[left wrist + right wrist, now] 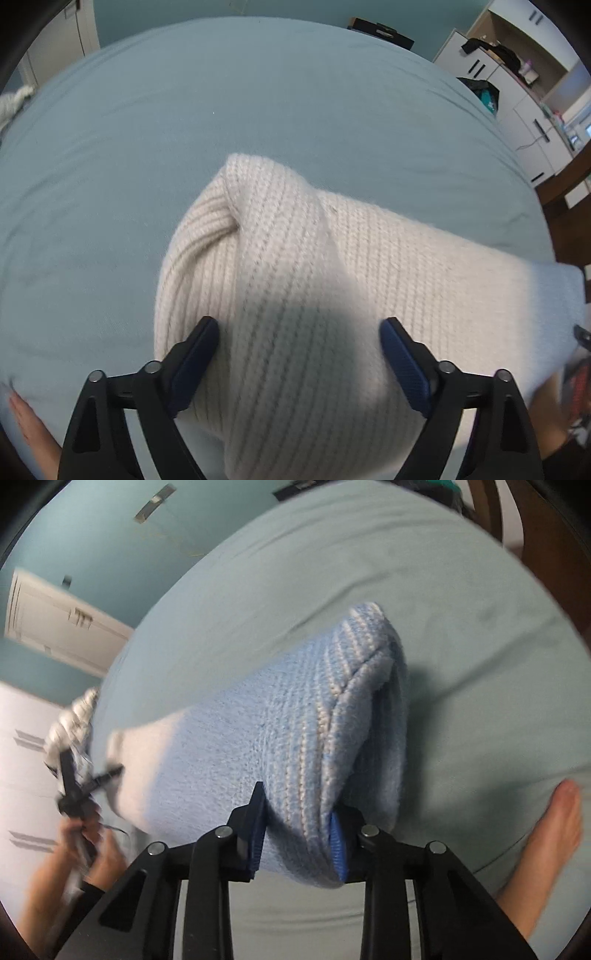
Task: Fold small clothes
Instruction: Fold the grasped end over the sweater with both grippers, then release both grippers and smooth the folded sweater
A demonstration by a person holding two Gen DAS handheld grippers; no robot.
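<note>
A cream knitted garment (295, 277) lies on the pale blue bed sheet (184, 129), partly folded over itself. My left gripper (299, 332) is open, its blue-padded fingers spread on either side of the knit, above it. In the right wrist view the same garment (277, 731) looks bluish. My right gripper (297, 816) is shut on a thick fold of it and holds that edge up off the sheet (461, 646). The left gripper (79, 786) shows blurred at the far left of that view.
A small grey-white cloth (14, 103) lies at the bed's left edge. White cupboards (517, 92) and dark wooden furniture (565, 192) stand at the right. A bare foot (554, 830) rests on the bed at the right, another bare foot (29, 424) at the lower left.
</note>
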